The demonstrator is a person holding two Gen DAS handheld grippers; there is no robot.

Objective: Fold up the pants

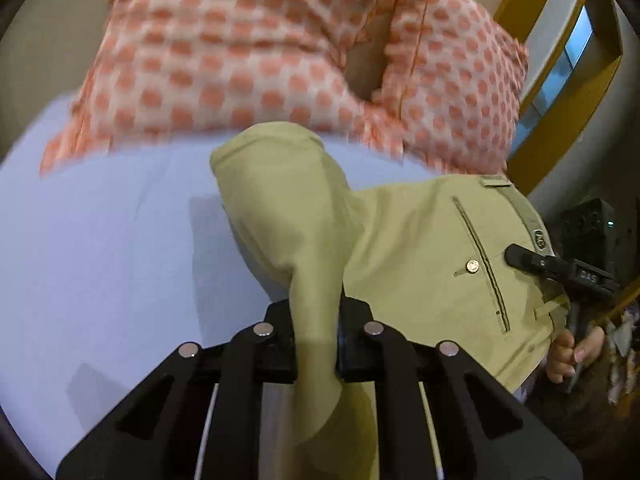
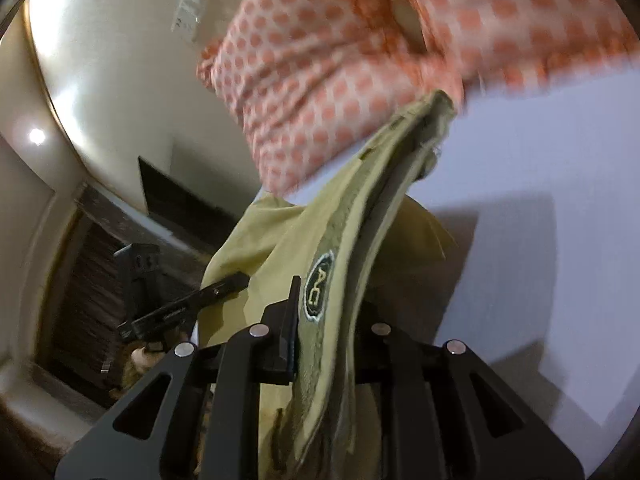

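- The left claw point(image 1: 318, 344) is clamped on a bunched bit of the tan pants point(image 1: 420, 248).
- The right claw point(image 2: 332, 344) is clamped on the waistband, by the oval label point(image 2: 316, 284).
- The pants hang partly lifted over the pale blue surface point(image 1: 100, 260), close to the person's dotted shirt point(image 1: 260, 48).
- To do this step well, both claws should probably keep a tight hold, pull the cloth flat, and lay it down with the edges lined up.

left tool point(image 1: 317, 344) clamps pants point(image 1: 420, 248) fold | right tool point(image 1: 520, 258) grips waistband | white bedsheet point(image 1: 100, 260) beneath
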